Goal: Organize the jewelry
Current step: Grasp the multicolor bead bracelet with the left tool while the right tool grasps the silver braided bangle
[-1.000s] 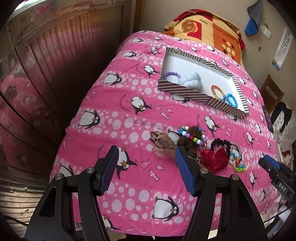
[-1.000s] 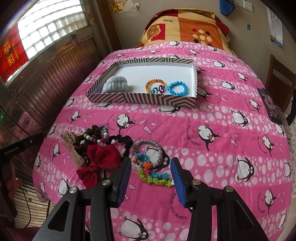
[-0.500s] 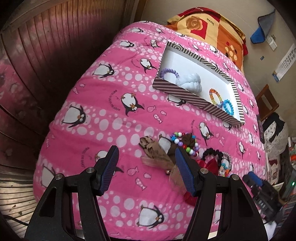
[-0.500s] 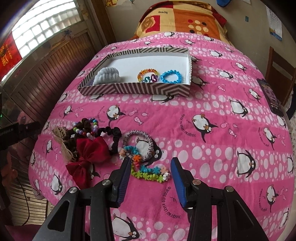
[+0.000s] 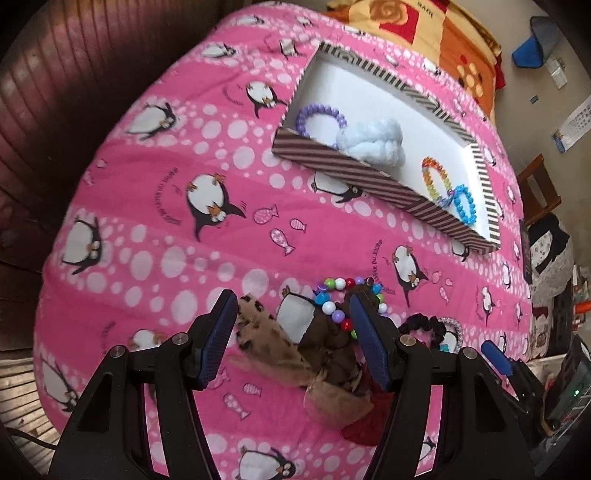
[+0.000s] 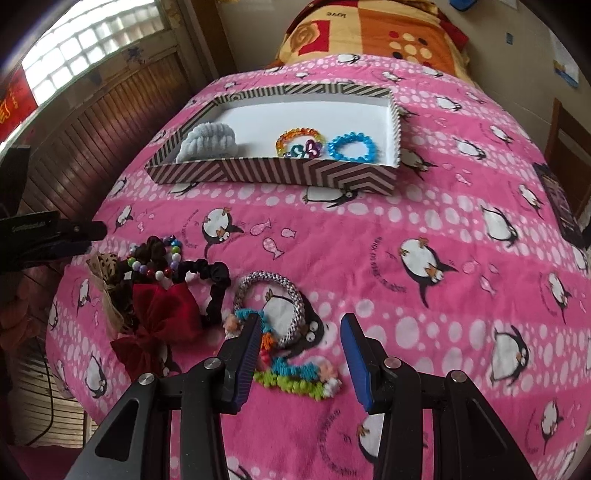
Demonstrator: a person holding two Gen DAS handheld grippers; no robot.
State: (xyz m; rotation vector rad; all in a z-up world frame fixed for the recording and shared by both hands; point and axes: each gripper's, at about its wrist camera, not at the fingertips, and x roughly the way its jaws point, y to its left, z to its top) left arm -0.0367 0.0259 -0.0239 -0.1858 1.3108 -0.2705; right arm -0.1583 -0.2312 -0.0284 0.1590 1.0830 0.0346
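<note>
A striped box (image 5: 347, 166) (image 6: 273, 171) lies on the pink penguin blanket and holds a purple bracelet (image 5: 319, 116), a pale blue scrunchie (image 5: 373, 142) (image 6: 207, 142), a rainbow bracelet (image 6: 299, 140) and a blue bracelet (image 6: 352, 147). Loose pieces lie near the front edge. My left gripper (image 5: 291, 332) is open over the leopard bow (image 5: 266, 339) and the multicoloured bead bracelet (image 5: 343, 295). My right gripper (image 6: 299, 349) is open over the green and teal flower band (image 6: 295, 376), beside the silver bracelet (image 6: 273, 295).
A red velvet bow (image 6: 159, 317) and a black scrunchie (image 6: 212, 284) lie in the same pile. Wooden panelling (image 5: 74, 74) runs along the bed's left side. An orange patterned pillow (image 6: 373, 33) lies at the bed's head. A wooden chair (image 5: 539, 192) stands right.
Both grippers have come down and forward toward the loose pile. The left now straddles the leopard bow and bead bracelet; the right is closer over the flower band. Both stay open.
</note>
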